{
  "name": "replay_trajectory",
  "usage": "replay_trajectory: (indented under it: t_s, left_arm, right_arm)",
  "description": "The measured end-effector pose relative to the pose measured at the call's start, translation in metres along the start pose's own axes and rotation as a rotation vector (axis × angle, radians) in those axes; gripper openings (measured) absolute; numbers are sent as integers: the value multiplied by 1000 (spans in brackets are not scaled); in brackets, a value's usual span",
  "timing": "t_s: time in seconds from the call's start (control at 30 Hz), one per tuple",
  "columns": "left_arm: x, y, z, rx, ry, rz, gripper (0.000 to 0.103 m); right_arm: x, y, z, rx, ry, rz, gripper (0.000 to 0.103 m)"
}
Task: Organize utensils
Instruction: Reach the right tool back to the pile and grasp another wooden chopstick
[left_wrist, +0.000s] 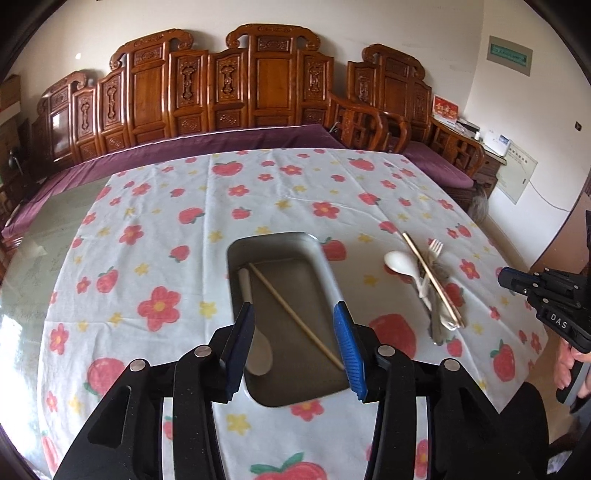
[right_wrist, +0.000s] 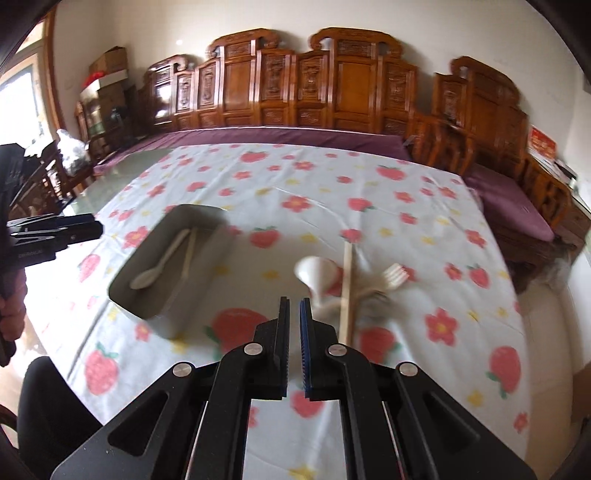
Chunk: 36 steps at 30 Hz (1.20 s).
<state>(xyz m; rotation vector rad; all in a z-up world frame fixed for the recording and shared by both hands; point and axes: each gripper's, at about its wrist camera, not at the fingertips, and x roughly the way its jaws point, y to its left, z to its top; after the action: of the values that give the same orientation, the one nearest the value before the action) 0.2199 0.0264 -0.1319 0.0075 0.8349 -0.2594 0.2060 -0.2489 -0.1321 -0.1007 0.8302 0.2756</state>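
The tabletop (left_wrist: 155, 229) carries a strawberry-print cloth before a carved wooden bench (left_wrist: 229, 88). A grey rectangular tray (left_wrist: 236, 251), long axis running away from the left gripper (left_wrist: 295, 347), holds a white spoon (left_wrist: 258, 354) and one chopstick (left_wrist: 295, 315) lying diagonally. To its right lies a utensil pile (left_wrist: 430, 284). The left gripper hovers wide open, empty; the right gripper (right_wrist: 293, 347) is nearly closed, empty.

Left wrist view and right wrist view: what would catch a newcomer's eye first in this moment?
The strawberry-and-flower tablecloth fills both views, with a carved wooden bench along the wall behind. On it sits a grey metal tray already holding a white spoon and one chopstick. To its right lies a loose pile of utensils: a white soup spoon, a fork and chopsticks. The open left gripper hangs over the tray.
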Motion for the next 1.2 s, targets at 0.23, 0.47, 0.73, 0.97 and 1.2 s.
replay_trajectory:
  t_s: [0.23,0.47,0.73,0.97,1.2]
  left_arm:
    - [2,-31,-7,17,9,-50,70]
    - [9,-56,-13,51,20,-63,70]
    - [26,-75,-15,66,40,-71,70]
    - [37,-87,-16,75,52,-64,70]
    - [47,-95,-21,88,78,-53,70]
  right_arm:
    - [13,-29,-32,47,47,-42,16]
    - [40,-41,-49,69,96,-33,16]
    - [77,-55,-50,110,115,1,16]
    - [105,-58,-52,131,117,44,16]
    - [117,-62,-50,135,144,73,16]
